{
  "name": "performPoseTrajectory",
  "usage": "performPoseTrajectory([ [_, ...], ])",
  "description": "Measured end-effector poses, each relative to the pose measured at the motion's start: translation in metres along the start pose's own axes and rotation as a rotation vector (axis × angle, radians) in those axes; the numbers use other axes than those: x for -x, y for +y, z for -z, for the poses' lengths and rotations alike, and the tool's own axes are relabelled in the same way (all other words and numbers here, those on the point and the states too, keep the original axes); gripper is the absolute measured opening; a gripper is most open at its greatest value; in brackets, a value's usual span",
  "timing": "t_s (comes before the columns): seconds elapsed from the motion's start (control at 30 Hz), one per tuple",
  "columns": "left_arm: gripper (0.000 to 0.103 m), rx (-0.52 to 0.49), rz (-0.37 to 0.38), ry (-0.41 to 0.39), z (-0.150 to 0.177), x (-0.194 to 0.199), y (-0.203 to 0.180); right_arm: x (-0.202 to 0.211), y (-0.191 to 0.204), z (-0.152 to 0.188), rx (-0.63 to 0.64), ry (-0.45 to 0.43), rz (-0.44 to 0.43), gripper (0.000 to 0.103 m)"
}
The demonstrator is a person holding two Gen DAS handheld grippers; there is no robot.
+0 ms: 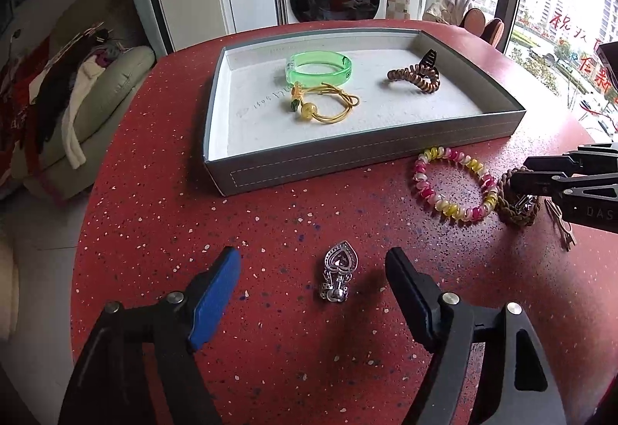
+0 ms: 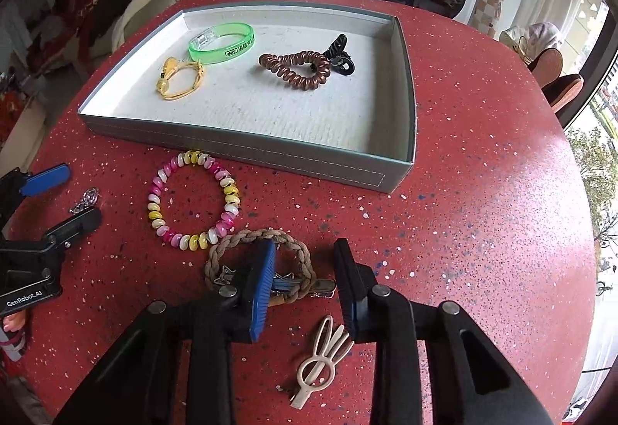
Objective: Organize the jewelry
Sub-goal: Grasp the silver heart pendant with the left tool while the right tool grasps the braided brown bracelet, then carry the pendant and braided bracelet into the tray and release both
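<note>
Free room: the left tool [image 1: 313,290] is standing with jaws wide, straddling the silver heart clip [image 1: 338,275] with clear bench [image 1: 270,216] on either side of it. Bare bench is lying open between that clip and the tray [image 1: 363,158]. The tray's near wall is blocking any low, straight entry. Inside, the front half of the tray floor is sitting open. The right side is crowded: the beaded bracelet [image 2: 193,200], braided ring [image 2: 258,263] and rabbit clip [image 2: 322,359] are lying close around the right tool [image 2: 305,290]. Bench right of the tray is lying open.
</note>
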State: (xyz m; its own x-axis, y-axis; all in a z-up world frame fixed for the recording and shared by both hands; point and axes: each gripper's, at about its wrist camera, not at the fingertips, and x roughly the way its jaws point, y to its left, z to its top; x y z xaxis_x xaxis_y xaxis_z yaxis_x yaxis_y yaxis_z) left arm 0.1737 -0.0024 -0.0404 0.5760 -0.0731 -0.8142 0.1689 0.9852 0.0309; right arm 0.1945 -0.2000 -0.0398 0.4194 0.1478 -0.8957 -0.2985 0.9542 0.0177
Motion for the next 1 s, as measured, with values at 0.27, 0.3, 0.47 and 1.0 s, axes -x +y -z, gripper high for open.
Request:
performPoseTrajectory([
  [0.27,0.085,-0.017,0.006,0.003,0.001,-0.001,-0.004,0.0,0.008,-0.005,0.062,0.014,0.025,0.03],
  [0.3,0.081,-0.018,0.014,0.001,0.002,0.0,-0.004,0.0,0.009,-0.005,0.071,0.016,0.025,0.026],
  [0.47,0.069,-0.028,0.042,0.002,0.002,0.001,-0.008,-0.001,0.018,-0.007,0.11,0.024,0.013,0.009],
  [1.0,0.036,0.025,0.164,-0.029,0.0,0.013,0.005,0.038,0.003,-0.005,-0.037,-0.112,-0.033,0.008],
])
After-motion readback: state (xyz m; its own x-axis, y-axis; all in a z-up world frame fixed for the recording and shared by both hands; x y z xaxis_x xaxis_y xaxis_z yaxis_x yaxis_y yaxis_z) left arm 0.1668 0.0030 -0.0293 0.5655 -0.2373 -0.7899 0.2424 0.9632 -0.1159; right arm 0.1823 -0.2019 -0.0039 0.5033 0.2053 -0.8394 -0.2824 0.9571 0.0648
